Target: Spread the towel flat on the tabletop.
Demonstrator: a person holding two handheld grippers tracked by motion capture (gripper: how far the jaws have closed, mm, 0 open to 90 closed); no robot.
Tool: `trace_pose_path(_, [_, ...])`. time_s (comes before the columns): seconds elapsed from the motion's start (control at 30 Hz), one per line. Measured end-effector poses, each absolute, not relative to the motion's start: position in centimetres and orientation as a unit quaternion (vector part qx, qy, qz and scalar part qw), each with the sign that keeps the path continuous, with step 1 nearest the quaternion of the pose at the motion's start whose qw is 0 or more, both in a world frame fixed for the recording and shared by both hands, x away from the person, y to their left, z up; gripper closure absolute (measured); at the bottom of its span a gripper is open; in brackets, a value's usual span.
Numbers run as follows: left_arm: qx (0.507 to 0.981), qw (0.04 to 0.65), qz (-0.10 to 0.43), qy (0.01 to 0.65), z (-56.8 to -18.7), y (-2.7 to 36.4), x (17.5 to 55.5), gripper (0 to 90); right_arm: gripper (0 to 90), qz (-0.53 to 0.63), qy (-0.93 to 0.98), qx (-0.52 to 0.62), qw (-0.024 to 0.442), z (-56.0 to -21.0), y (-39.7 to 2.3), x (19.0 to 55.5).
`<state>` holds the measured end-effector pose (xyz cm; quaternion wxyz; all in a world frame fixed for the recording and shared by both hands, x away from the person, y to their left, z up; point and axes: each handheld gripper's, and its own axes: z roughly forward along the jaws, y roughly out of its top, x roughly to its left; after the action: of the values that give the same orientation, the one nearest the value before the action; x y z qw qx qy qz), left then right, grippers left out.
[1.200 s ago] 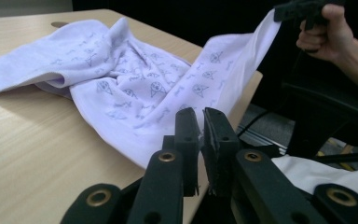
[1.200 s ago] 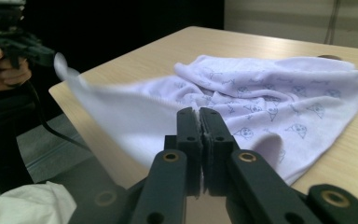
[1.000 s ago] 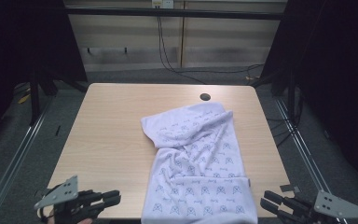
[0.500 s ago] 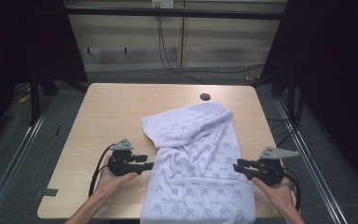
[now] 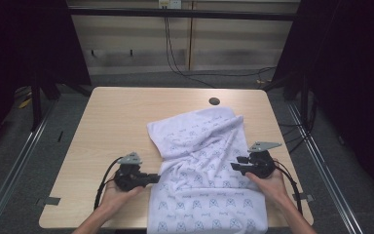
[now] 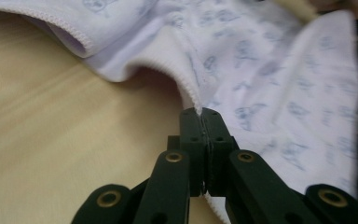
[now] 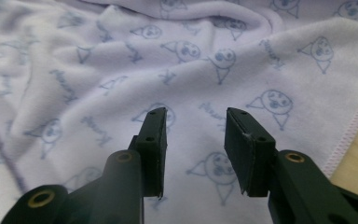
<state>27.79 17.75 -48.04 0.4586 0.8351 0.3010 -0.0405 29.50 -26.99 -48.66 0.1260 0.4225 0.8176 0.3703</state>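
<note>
The left gripper [image 6: 200, 114], at seven o'clock on the table [image 5: 117, 117], has its jaws pinched tight on the hemmed edge of the patterned white towel [image 5: 204, 170]. At four o'clock the right gripper [image 7: 193, 119] hovers over the towel, jaws parted, holding nothing. The rumpled towel spreads from the near edge toward one o'clock.

The towel [image 5: 204, 170] is soft, fuzzy cloth, matt white with a faint blue print and a stitched hem. The worktop [image 5: 121, 117] looks like pale wood or wood-look laminate, smooth with a light grain and a low sheen. The left gripper [image 6: 200, 114] and right gripper [image 7: 193, 126] have matt black plastic jaws with small brass-coloured metal rivets.
</note>
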Motion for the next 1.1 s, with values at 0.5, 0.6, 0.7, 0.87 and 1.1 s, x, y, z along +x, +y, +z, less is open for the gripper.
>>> trace_pose_path(0.5, [0.801, 0.506, -0.002, 0.319, -46.3, 24.0, 25.3, 68.2, 87.8, 0.347, 0.835, 0.415, 0.099, -49.7, -26.0, 26.9])
trace_pose_path(0.6, [0.831, 0.462, 0.001, 0.311, -47.6, 21.2, 27.2, 68.5, 87.9, 0.344, 0.84, 0.409, 0.092, -49.5, -26.3, 25.0])
trace_pose_path(0.7, [0.855, 0.427, 0.004, 0.294, -48.7, 18.5, 28.3, 68.2, 88.0, 0.345, 0.842, 0.41, 0.07, -49.4, -26.8, 23.3])
trace_pose_path(0.87, [0.893, 0.374, 0.016, 0.248, -49.5, 16.0, 27.1, 85.4, 88.0, 0.345, 0.851, 0.394, 0.038, -49.2, -27.0, 20.8])
trace_pose_path(1.1, [0.897, 0.367, -0.044, 0.244, -49.2, 18.1, 23.7, 89.6, 79.5, 0.352, 0.857, 0.375, 0.027, -48.8, -26.7, 19.4])
